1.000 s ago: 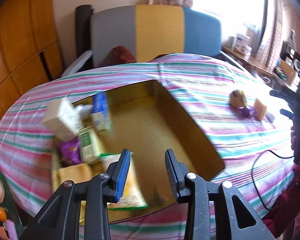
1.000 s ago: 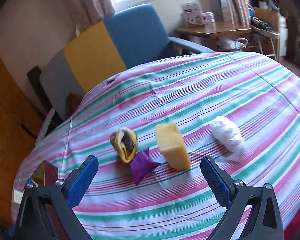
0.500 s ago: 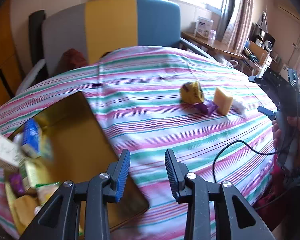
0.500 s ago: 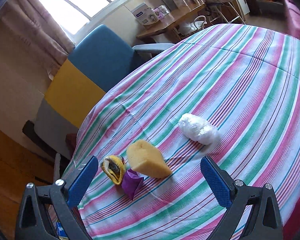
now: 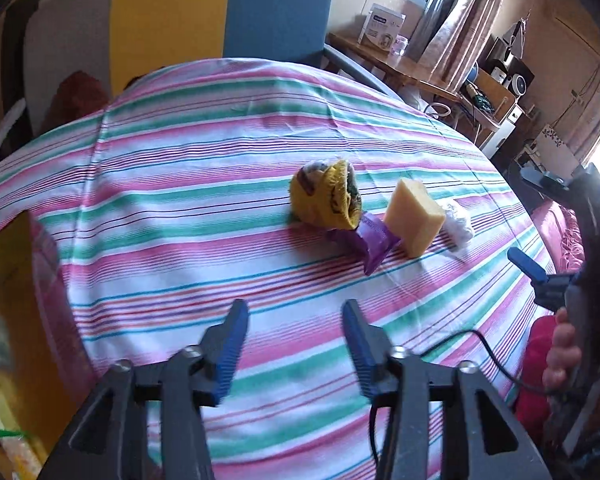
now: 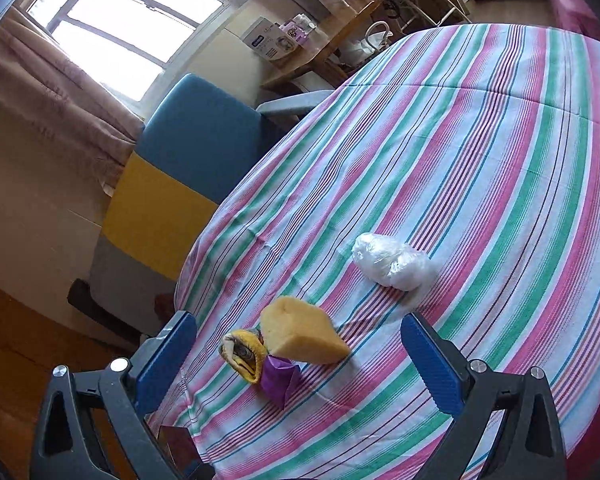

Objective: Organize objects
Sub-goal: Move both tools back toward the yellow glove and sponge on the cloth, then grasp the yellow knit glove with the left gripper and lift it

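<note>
On the striped tablecloth point(image 5: 180, 184) lie a rolled yellow cloth point(image 5: 326, 196), a purple packet point(image 5: 370, 242), a yellow sponge point(image 5: 414, 218) and a white plastic bundle point(image 5: 456, 222), close together. My left gripper point(image 5: 294, 340) is open and empty, well short of them. In the right wrist view the cloth point(image 6: 242, 354), packet point(image 6: 278, 378), sponge point(image 6: 300, 336) and bundle point(image 6: 392, 260) lie ahead of my right gripper point(image 6: 300, 364), which is wide open and empty above the table. The right gripper also shows in the left view point(image 5: 528, 268).
A golden cardboard box point(image 5: 16, 312) with packed items sits at the left edge of the table. A grey, yellow and blue chair point(image 5: 220, 16) stands behind the table. A black cable point(image 5: 496, 360) runs over the near right tablecloth. A cluttered side desk point(image 5: 412, 68) stands at the back right.
My left gripper has swung right, away from the box and toward the loose items, and its jaws have opened wider. My right gripper has tilted and turned, with the items now lower in its view.
</note>
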A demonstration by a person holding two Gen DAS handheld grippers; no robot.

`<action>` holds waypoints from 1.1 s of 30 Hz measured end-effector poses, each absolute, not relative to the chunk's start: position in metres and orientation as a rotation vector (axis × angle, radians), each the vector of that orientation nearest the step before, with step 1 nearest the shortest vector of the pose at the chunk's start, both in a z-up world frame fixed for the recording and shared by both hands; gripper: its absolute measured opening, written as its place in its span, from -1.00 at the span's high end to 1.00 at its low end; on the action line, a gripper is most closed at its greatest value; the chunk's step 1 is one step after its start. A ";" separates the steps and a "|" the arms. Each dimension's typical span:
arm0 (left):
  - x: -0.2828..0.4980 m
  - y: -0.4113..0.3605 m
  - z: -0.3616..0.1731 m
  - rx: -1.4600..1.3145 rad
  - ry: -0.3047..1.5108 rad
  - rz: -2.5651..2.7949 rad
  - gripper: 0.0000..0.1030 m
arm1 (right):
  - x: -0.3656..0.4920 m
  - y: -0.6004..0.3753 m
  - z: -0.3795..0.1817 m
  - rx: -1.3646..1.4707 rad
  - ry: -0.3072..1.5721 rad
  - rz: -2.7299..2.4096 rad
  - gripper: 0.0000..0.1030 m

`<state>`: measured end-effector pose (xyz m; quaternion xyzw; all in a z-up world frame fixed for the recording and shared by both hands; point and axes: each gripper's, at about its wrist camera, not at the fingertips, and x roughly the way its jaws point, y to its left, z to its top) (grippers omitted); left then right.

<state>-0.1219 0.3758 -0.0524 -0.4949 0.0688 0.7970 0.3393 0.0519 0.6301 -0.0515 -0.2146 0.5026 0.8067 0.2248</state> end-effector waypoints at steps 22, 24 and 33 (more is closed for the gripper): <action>-0.216 0.468 -0.110 -1.381 0.082 2.042 0.04 | 0.031 0.625 -0.063 -0.742 1.421 2.280 -1.00; -0.213 0.457 -0.110 -1.404 0.051 2.004 0.17 | 0.030 0.625 -0.062 -0.742 1.407 2.288 -1.00; -0.167 0.399 -0.108 -1.395 0.114 2.044 0.24 | 0.017 0.617 -0.065 -0.847 1.334 2.296 -1.00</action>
